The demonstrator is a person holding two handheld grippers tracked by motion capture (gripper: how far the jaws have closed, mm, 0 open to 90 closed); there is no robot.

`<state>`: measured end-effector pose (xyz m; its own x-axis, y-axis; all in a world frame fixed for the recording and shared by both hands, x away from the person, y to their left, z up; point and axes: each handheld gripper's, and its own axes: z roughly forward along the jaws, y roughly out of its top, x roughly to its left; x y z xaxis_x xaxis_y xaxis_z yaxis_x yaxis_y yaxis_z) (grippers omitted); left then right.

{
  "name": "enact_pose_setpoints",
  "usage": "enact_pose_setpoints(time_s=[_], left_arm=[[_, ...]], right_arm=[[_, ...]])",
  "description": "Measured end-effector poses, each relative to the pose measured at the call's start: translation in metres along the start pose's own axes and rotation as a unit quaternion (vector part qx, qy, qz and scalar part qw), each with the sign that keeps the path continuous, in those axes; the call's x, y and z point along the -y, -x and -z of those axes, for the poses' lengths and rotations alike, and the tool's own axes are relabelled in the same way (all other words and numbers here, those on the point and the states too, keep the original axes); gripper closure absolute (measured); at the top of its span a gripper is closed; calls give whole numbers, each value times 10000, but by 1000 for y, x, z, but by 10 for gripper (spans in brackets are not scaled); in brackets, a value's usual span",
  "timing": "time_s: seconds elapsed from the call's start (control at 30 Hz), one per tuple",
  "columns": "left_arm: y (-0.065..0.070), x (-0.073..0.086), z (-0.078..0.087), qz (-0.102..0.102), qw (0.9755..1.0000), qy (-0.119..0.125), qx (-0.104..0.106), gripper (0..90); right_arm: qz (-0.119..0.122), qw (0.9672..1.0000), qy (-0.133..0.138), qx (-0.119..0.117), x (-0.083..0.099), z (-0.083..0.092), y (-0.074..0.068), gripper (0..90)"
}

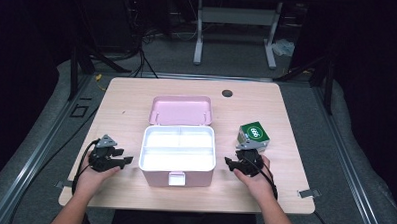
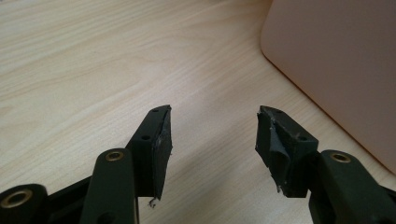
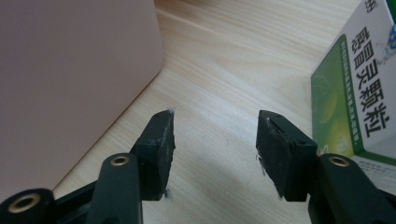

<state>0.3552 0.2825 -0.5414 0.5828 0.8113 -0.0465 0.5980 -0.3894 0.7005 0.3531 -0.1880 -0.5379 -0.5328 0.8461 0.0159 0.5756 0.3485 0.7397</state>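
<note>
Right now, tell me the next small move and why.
Probably shift the right gripper toward the green and white box and bring its open jaws around it: the box stands just beyond them on the table, ungripped, and the pink case lies open.

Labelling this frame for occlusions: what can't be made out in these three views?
- Pink storage box, high view: white inner tray is overexposed, so contents unreadable.
- Open lid, high view: its far face points away from the camera.
- Green-and-white medicine box, right gripper view: cut off by the right edge; beside the open right gripper, not between its jaws.
- Box print, high view: too small.
</note>
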Motion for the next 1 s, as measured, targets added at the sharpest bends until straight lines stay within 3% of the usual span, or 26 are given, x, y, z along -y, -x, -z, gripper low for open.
enact_pose_setpoints(time_s=[0.1,0.27,0.43,0.67,1.0], left_arm=[[0,0,-1,22,9999,32,150,454],[2,0,0,6,9996,33,263,456],[1,1,1,147,9997,18,217,440],[1,1,1,161,9995,-107,241,443],[-1,1,2,286,9989,-195,308,457]], right_arm=[[-50,10000,-44,-38,1,-1,1,460],[36,9998,181,-74,0,1,1,486],[-60,9999,104,-87,1,1,2,486],[-107,9990,112,-411,1,2,3,491],[-39,9994,85,-320,1,3,2,485]])
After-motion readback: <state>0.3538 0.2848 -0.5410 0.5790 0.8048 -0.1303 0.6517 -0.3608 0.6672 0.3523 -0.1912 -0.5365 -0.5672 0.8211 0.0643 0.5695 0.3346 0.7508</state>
